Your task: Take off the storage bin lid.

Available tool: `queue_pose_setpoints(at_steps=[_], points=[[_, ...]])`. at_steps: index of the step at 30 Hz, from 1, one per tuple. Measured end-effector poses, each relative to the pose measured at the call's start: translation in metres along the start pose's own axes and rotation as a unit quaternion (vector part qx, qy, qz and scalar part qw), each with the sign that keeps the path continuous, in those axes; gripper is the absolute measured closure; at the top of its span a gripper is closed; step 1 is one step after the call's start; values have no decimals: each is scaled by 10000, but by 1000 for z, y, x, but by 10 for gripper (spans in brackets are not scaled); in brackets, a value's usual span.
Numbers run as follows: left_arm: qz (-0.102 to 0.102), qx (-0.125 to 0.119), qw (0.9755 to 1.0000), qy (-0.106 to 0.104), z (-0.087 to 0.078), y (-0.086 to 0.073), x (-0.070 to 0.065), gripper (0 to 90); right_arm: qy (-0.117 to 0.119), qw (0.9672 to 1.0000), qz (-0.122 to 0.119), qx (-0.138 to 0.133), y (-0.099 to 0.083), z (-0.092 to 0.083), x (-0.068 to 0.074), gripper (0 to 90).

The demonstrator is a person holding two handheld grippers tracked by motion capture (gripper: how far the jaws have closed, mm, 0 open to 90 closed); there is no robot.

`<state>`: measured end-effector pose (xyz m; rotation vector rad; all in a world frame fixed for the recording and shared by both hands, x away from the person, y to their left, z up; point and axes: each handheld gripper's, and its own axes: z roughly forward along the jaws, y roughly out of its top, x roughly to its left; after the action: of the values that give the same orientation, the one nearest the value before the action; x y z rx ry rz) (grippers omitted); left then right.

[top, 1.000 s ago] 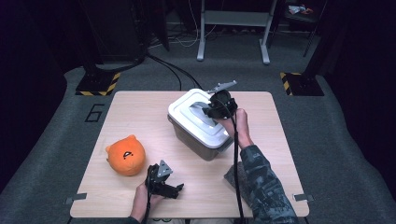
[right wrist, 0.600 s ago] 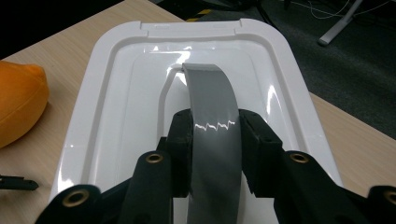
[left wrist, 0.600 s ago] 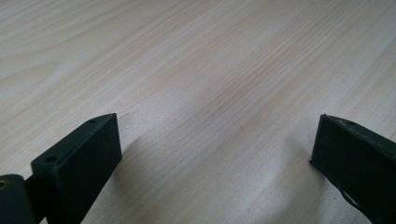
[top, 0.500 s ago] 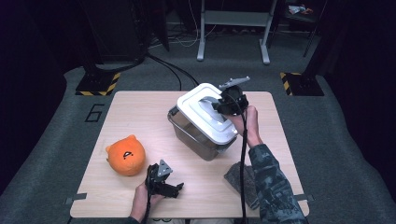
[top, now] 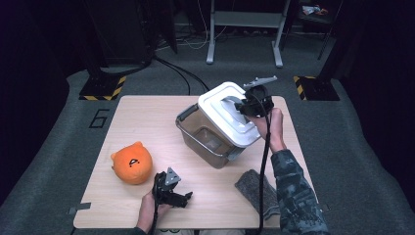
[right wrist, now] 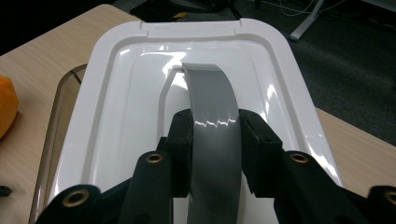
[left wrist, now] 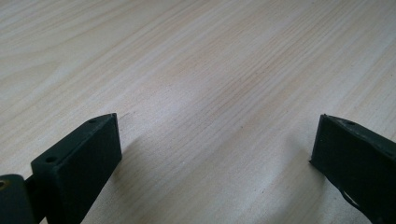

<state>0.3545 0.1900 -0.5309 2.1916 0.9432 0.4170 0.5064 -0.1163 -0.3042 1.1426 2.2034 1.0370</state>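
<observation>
The right gripper (top: 243,104) is clamped on the grey handle (right wrist: 214,122) of the white lid (top: 229,113), as is seen in the right gripper view, where both black pads press on the strap from either side. The near end of the handle is cut off at the bottom of that view, and the lower edge of the lid is covered by the jaws. In the high view the lid is held tilted above the far right part of the clear storage bin (top: 205,139), so that the bin's far rim and right wall are hidden beneath it. The bin stands on the wooden table (top: 147,117), near its middle. What lies at the bottom of the bin is hard to make out through the tinted plastic.

The left gripper (top: 172,192) is held low at the near edge of the table, its jaws spread wide with nothing between them; bare wood is seen between the pads in the left gripper view. An orange plush toy (top: 131,162) lies just beside it, and a grey cloth (top: 254,188) is partly covered by the right sleeve and cable.

Compared with a second ago, the lid is seen lifted off the bin and carried towards the far right, and the bin's open inside is now exposed. The left gripper is unchanged.
</observation>
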Motion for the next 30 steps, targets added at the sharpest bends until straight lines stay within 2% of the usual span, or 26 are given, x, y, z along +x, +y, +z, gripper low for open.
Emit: queue_pose_setpoints(at_steps=[9,17,23,30], points=[[-10,-9,10000,-1,0,0,0,11,-268,9995,194,-1,-5,-10,-17,669],[-25,-2,10000,-37,0,0,0,10,-525,9977,433,-14,-12,-21,-33,669],[-38,-23,10000,-21,0,0,0,11,-732,9955,593,-33,-18,-30,-48,668],[-39,-21,10000,-25,0,0,0,11,-1015,9914,825,-25,-26,-37,-61,668]])
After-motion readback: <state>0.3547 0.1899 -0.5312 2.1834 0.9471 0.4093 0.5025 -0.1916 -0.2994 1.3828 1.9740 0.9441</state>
